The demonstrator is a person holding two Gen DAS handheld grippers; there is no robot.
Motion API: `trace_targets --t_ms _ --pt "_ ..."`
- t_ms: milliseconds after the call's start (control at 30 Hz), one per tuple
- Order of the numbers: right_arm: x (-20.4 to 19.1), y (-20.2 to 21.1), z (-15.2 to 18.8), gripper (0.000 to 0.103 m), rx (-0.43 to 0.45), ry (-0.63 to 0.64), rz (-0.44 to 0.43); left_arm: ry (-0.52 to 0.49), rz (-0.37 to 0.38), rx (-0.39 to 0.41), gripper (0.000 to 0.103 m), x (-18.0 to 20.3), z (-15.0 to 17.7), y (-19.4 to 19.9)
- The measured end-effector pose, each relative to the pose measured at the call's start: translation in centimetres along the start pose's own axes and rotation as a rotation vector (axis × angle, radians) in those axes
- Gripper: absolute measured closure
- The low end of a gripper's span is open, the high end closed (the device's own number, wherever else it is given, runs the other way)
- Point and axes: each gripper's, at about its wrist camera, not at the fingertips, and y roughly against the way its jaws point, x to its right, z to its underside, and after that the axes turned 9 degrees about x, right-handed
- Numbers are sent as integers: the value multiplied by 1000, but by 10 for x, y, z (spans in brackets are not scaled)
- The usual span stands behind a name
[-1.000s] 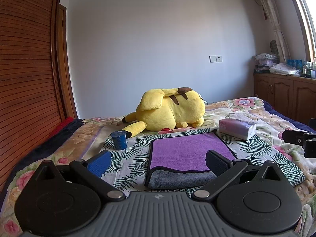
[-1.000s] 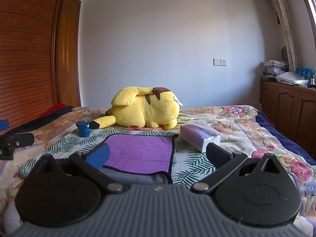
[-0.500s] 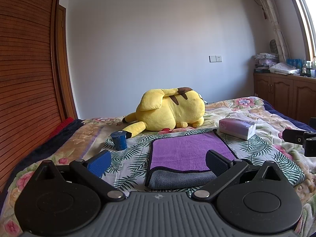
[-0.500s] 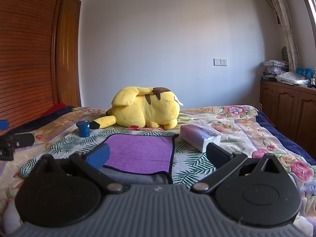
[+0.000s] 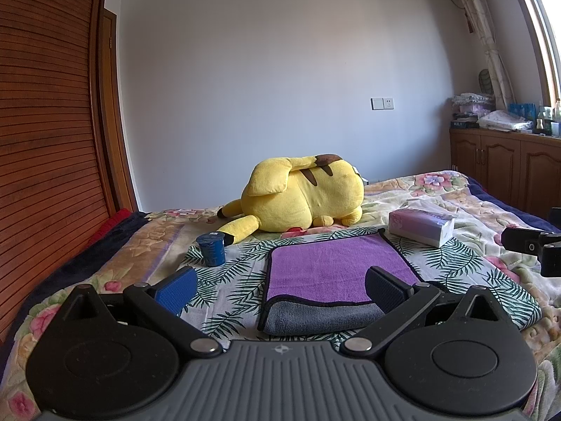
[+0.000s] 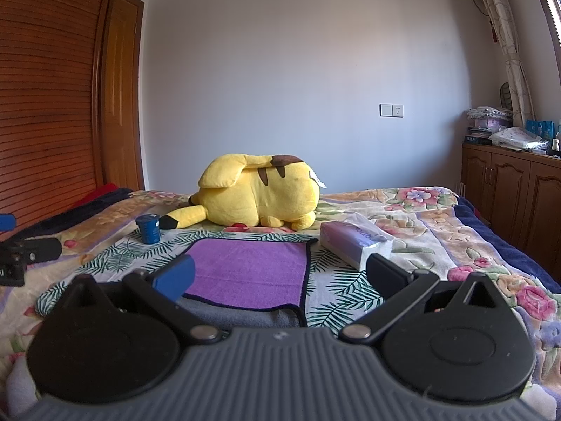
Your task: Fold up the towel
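Note:
A purple towel (image 5: pixel 333 266) with a grey underside and dark edging lies folded flat on the bed, its folded edge towards me; it also shows in the right wrist view (image 6: pixel 249 266). My left gripper (image 5: pixel 278 286) is open and empty, held above the bed just short of the towel's near edge. My right gripper (image 6: pixel 278 273) is open and empty, also just short of the near edge. Each gripper shows at the edge of the other's view.
A yellow plush toy (image 5: pixel 301 193) lies behind the towel. A small blue cup (image 5: pixel 211 249) stands to the towel's left. A tissue pack (image 5: pixel 420 226) lies to its right. A wooden wardrobe (image 5: pixel 45 122) is at left, cabinets (image 5: pixel 508 172) at right.

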Motion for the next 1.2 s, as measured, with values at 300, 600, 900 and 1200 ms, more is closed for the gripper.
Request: trace_targets --t_ms 300,600,900,1200 --pt "0 0 0 0 0 0 0 -1 0 0 0 0 0 0" --pt "2 1 0 0 -1 -1 0 -1 0 -2 0 0 2 -1" --pt "0 -1 -2 0 -4 -1 -1 -5 4 -13 0 -3 10 -2" --pt "-3 -6 5 0 -29 1 1 -27 13 -108 0 3 19 -12"
